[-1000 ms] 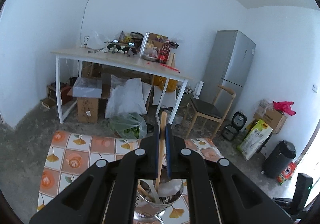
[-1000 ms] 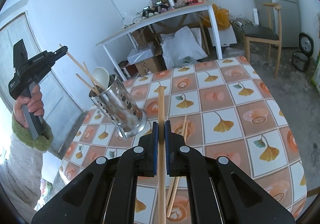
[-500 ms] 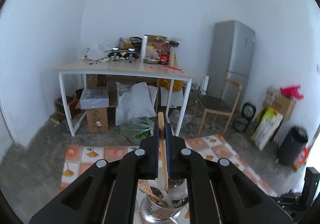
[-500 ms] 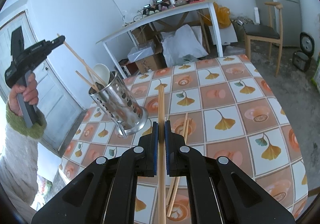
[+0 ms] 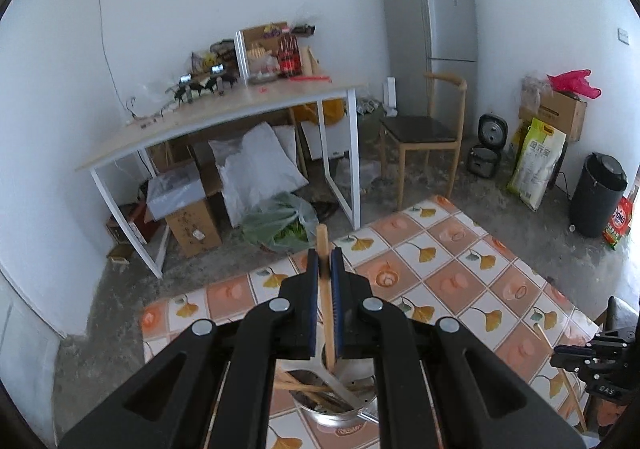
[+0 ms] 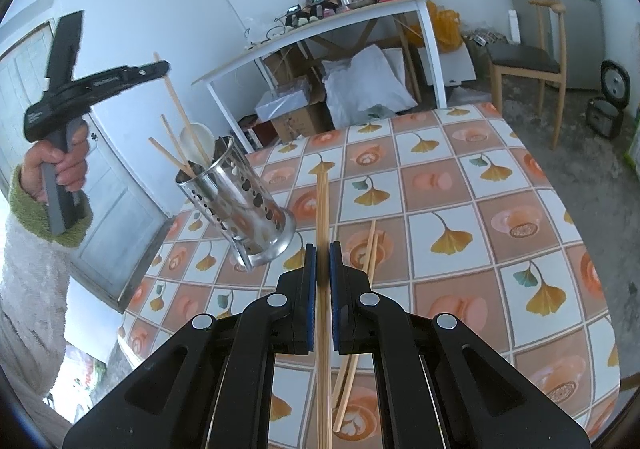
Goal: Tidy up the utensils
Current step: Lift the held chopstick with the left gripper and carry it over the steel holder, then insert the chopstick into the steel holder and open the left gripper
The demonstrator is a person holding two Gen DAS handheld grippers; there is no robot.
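A perforated steel utensil holder (image 6: 236, 205) stands on the tiled tablecloth (image 6: 460, 185), holding several chopsticks and a white spoon (image 6: 196, 137). My left gripper (image 5: 325, 261) is shut on a wooden chopstick (image 5: 325, 289) whose lower end is inside the holder (image 5: 336, 405) right below it. In the right wrist view the left gripper (image 6: 160, 69) is above the holder. My right gripper (image 6: 322, 253) is shut on another chopstick (image 6: 322, 209), held above the table. Loose chopsticks (image 6: 366, 269) lie on the cloth beneath it.
Beyond the table stand a white desk (image 5: 224, 121) with clutter, boxes and bags beneath it, a wooden chair (image 5: 420, 133), a grey fridge (image 5: 432, 29) and a black bin (image 5: 596, 193). A door (image 6: 112, 209) is at the left.
My left gripper has tilted and lowered its chopstick steeper into the holder. My right gripper stays nearly still with its chopstick.
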